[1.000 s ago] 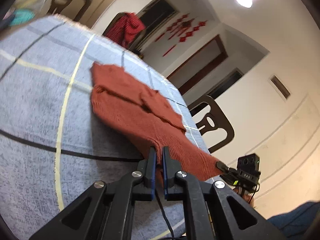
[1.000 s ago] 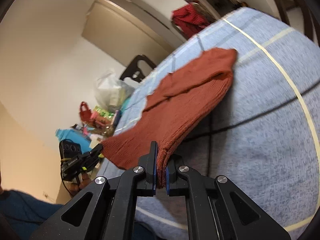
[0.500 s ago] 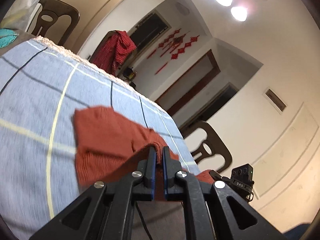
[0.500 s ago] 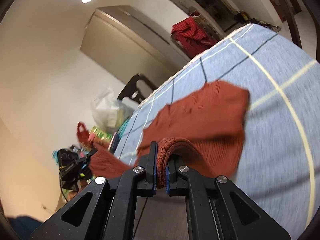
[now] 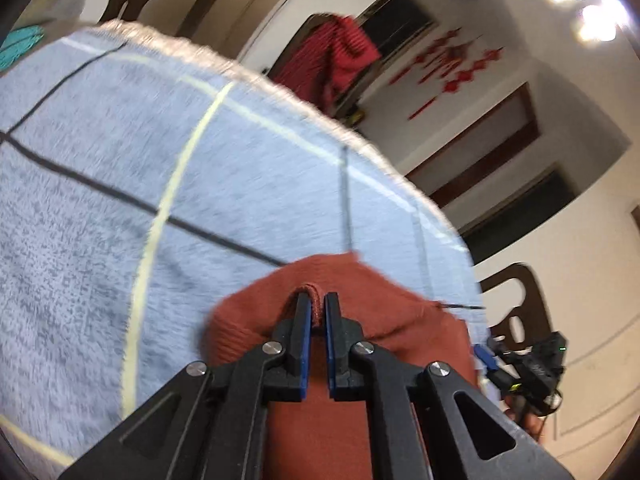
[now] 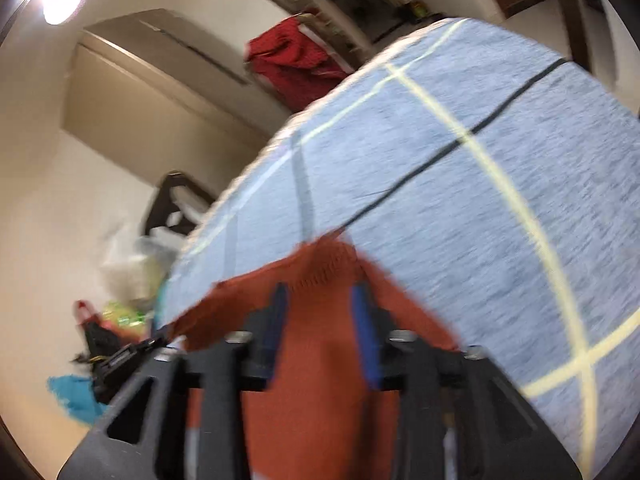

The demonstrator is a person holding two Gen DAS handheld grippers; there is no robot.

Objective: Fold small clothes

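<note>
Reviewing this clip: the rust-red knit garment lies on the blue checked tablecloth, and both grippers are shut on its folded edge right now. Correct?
Not quite. Only the left gripper is shut on the rust-red knit garment. In the right wrist view, the right gripper has its jaws spread apart over the fabric, gripping nothing. The garment does lie on the blue checked tablecloth.

Bright ceiling lights (image 5: 582, 4) glare and bloom white at the top of both fisheye views, lighting the room evenly with only soft shadows, while straight lines bow toward dark vignetted corners and motion blur smears the right wrist view, its gripper fingers (image 6: 276, 328) included, more heavily than the left.
</note>
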